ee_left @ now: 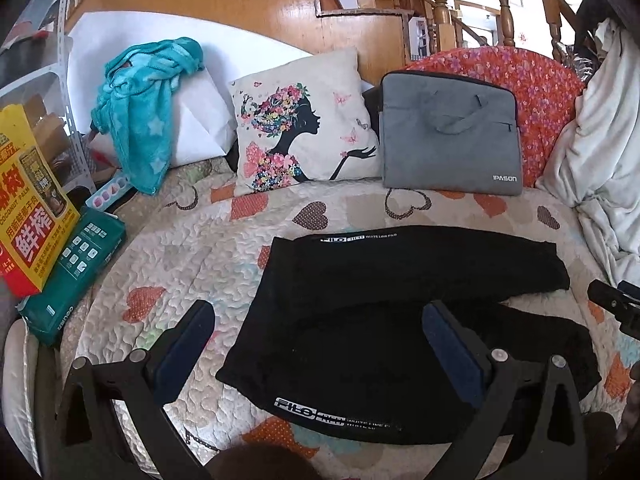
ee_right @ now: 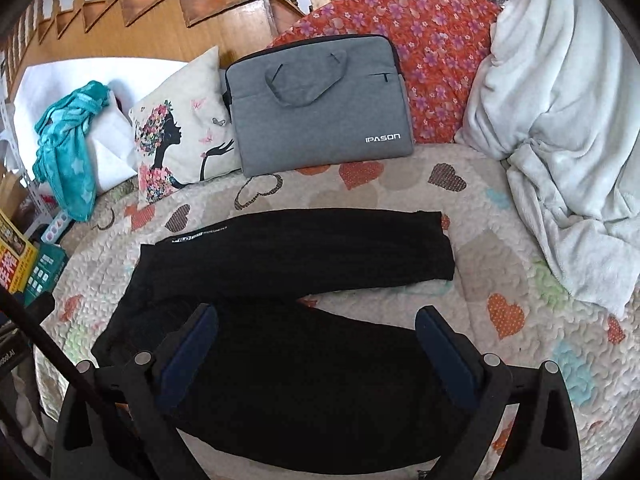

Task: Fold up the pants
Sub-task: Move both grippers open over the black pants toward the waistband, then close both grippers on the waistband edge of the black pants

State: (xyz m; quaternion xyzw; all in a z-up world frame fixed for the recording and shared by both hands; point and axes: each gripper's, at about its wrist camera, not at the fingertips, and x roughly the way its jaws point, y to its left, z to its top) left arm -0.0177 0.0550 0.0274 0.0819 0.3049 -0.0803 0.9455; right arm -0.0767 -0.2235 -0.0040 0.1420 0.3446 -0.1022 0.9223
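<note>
The left gripper (ee_left: 318, 344), nearest the lens, hangs with its jaws spread wide over the waist end of the black pants (ee_left: 384, 320), holding nothing. The pants lie flat on a heart-patterned quilt (ee_left: 192, 256) that covers the bed, both legs stretched toward the right and parted in a narrow V, white lettering showing at the near and far waistband edges.

From the left in that view: a yellow carton (ee_left: 34, 208) printed with red Chinese characters leans against a green box (ee_left: 76, 264) at the quilt's edge. Behind them a teal star-print blanket (ee_left: 140, 108) is draped over a white pillow (ee_left: 200, 128). Next comes a cushion (ee_left: 304, 124) printed with a woman's silhouette in flowers, then a grey IPASON laptop bag (ee_left: 450, 132) propped upright against a red floral quilt (ee_left: 540, 96). A crumpled white blanket (ee_left: 600, 152) fills the far right, and a wooden staircase (ee_left: 280, 4) rises behind everything.

The right gripper (ee_right: 316, 344) likewise hovers with its jaws wide apart and empty, above the nearer pant leg (ee_right: 320, 380). In its view the farther leg (ee_right: 320, 248) ends just short of the white blanket, with bare quilt between the two cuffs.
</note>
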